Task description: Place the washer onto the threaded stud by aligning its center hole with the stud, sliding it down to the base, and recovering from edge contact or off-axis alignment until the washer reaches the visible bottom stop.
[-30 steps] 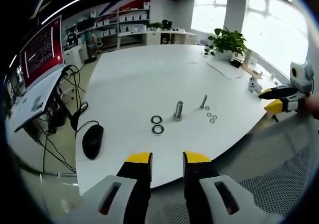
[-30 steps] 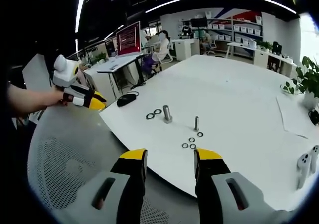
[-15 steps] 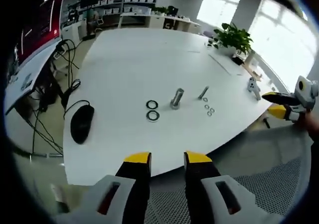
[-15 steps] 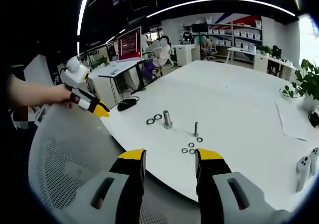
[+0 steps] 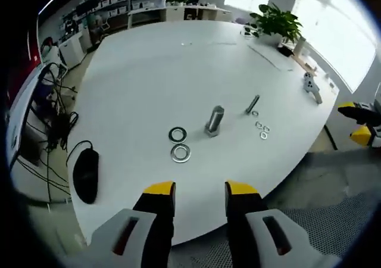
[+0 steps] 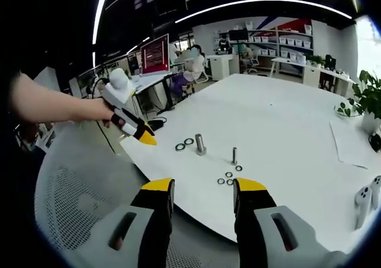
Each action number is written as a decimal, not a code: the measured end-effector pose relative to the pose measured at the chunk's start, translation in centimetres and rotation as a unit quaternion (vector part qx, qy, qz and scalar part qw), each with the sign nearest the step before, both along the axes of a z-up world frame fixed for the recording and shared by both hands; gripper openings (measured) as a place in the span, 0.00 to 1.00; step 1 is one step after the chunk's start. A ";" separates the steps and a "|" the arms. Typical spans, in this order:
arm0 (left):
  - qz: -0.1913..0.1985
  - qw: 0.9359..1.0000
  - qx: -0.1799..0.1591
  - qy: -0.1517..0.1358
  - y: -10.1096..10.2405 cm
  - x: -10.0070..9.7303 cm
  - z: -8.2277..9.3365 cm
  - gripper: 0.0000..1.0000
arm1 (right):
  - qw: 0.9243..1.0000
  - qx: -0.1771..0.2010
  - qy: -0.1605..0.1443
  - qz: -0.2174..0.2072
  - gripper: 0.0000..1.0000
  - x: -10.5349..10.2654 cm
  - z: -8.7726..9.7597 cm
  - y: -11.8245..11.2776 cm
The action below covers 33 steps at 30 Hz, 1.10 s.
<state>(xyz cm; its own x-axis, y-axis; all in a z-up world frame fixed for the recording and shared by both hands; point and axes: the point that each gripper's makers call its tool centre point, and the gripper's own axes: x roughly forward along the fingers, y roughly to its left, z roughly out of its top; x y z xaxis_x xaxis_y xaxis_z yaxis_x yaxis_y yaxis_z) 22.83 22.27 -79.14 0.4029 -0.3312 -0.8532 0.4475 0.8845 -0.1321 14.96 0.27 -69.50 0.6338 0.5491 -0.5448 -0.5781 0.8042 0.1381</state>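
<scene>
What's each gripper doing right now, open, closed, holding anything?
Left gripper: open, holding nothing, short of the two large washers.
Right gripper: open, holding nothing, above the table edge.

Shiny metal stud (image 5: 214,120) and washers (image 5: 180,153) rest on the smooth, matt white table (image 5: 149,77).

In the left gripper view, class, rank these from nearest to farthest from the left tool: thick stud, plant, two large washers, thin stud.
1. Two large washers, just ahead of the left tool, slightly left.
2. Thick stud, centre.
3. Thin stud, right.
4. Plant, far edge.
</scene>
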 end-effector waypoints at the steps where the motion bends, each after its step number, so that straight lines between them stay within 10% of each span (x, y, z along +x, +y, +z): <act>1: 0.000 1.000 0.001 0.004 -0.2 0.1 -0.3 0.32 | 1.000 0.001 0.000 0.002 0.42 0.0 0.0 0.1; 33: -0.042 0.990 0.098 0.090 -0.8 5.2 -7.6 0.32 | 1.000 0.006 -0.007 -0.002 0.41 0.1 0.3 -0.1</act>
<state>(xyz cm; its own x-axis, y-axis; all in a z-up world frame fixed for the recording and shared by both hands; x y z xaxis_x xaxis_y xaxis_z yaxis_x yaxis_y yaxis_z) 28.08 21.45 -86.73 0.2166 -0.1786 -0.9598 0.5044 0.8622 -0.0466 15.10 0.20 -69.23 0.6426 0.5539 -0.5294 -0.5773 0.8043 0.1407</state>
